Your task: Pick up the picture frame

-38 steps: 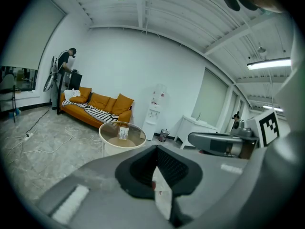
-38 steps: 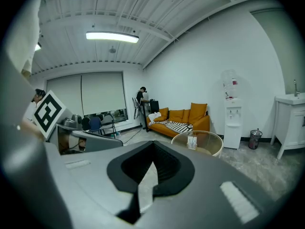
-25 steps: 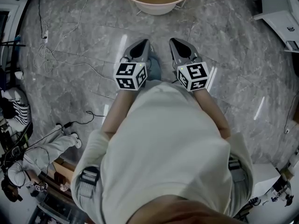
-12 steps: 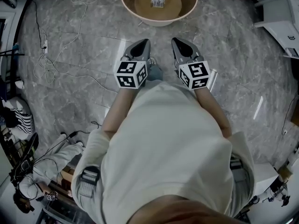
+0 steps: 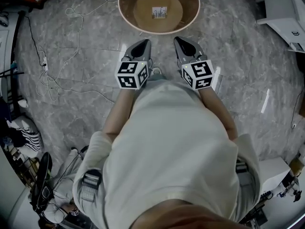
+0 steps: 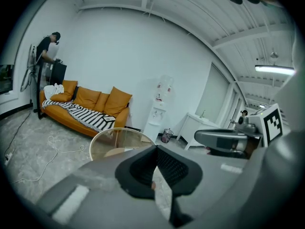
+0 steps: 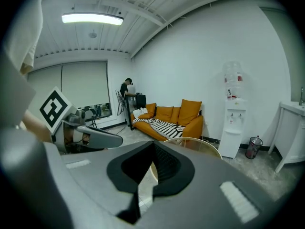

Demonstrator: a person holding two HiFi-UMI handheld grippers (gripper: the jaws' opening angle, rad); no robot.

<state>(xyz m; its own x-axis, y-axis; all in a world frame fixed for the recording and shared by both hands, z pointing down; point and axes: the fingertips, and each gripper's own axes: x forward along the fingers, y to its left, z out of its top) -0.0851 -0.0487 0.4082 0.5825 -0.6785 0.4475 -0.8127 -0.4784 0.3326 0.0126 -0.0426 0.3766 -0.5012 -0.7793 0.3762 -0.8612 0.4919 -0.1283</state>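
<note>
The picture frame (image 5: 159,12) is a small pale rectangle near the middle of a round glass-topped table (image 5: 128,20) at the top of the head view. Both grippers are held side by side in front of the person's body, short of the table's near rim. My left gripper (image 5: 141,46) is shut with nothing in it. My right gripper (image 5: 181,43) is likewise shut and empty. In the left gripper view the shut jaws (image 6: 155,149) point at the table (image 6: 112,140). The right gripper view's jaws (image 7: 153,147) cover most of the table (image 7: 202,144). The frame shows in neither gripper view.
An orange sofa (image 6: 88,104) with a striped blanket stands behind the table, with a water dispenser (image 6: 159,109) and a small bin (image 7: 251,148) to its right. A white table (image 5: 281,13) stands at the right. Cables (image 5: 52,75) trail over the grey stone floor. A person (image 6: 47,46) stands at the far left.
The round table and the frame on it have slid down into the head view and come closer to both grippers. Both grippers stay shut and side by side.
</note>
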